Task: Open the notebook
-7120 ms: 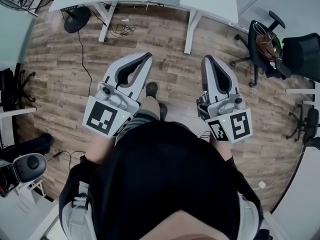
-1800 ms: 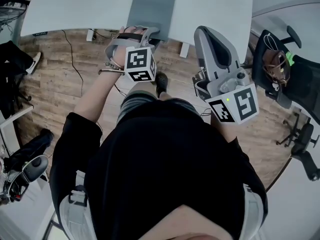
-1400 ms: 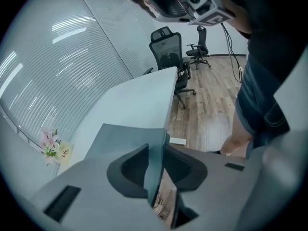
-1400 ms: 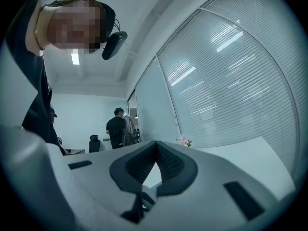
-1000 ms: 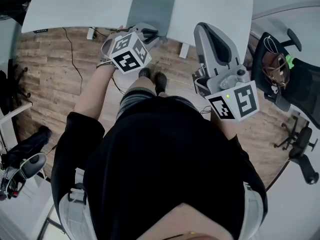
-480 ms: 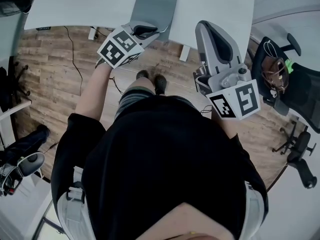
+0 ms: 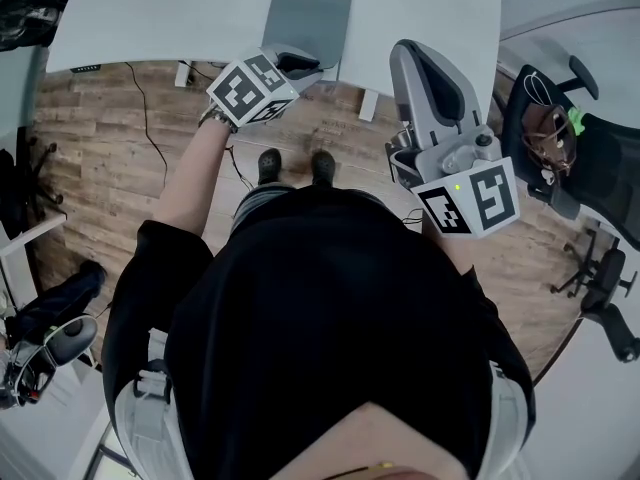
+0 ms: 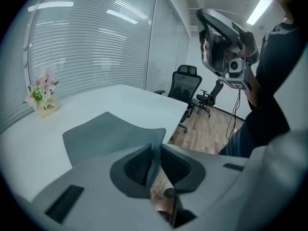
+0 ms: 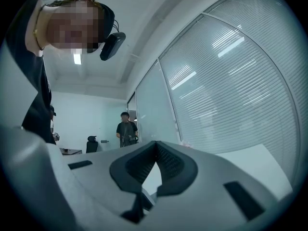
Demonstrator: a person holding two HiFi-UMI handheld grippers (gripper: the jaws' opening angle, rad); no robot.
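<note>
A grey notebook (image 7: 312,13) lies on the white table (image 7: 150,8), near its front edge. My left gripper (image 7: 303,66) is at the notebook's near edge. In the left gripper view it (image 8: 155,149) is shut on the thin grey cover, which curves up off the notebook (image 8: 103,134). Its jaws have just eased slightly wider, with the cover still pinched between them. My right gripper (image 7: 418,56) hangs over the floor in front of the table's edge, to the right of the notebook. It (image 9: 155,144) is shut, with nothing between its pads.
A small pot of pink flowers (image 8: 44,100) stands far back on the table. Black office chairs (image 7: 565,118) stand to the right, and another (image 8: 185,88) beyond the table's end. Cables run over the wooden floor (image 7: 110,138). A person (image 9: 126,126) stands by the glass wall.
My left gripper has rolled at the notebook's near edge, so its marker cube shows a different face. It stays on the cover. The right gripper has not moved.
</note>
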